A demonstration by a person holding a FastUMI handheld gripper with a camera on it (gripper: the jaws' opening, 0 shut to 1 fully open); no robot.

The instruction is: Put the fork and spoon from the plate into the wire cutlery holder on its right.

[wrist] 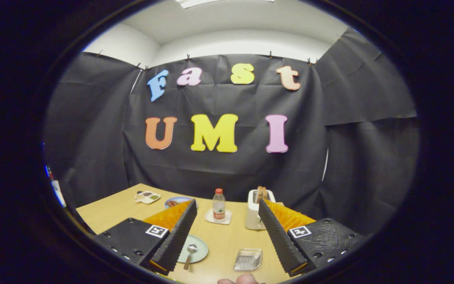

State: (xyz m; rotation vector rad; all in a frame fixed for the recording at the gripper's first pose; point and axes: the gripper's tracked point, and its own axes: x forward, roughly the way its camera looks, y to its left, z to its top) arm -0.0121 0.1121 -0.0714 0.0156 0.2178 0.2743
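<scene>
Fingertips of a person are being seen at the near edge of the light wooden worktop, closest to the camera. Just above them, the tongs are being held wide apart, with nothing between the two black ribbed fingers.

Below the tongs, the round pale green plate is lying partly covered by the left finger. On it the silver metal spoon is resting, its bowl pointing away and its handle pointing toward the camera, so the long axis is running almost along the fingers. The fork cannot be made out; it is probably hidden under the left finger.

To the right of the plate, well apart from it, the small rectangular wire cutlery holder is standing between the two fingers. It seems empty.

For the coming move, the tongs are judged to need lowering and shifting left toward the spoon.
</scene>
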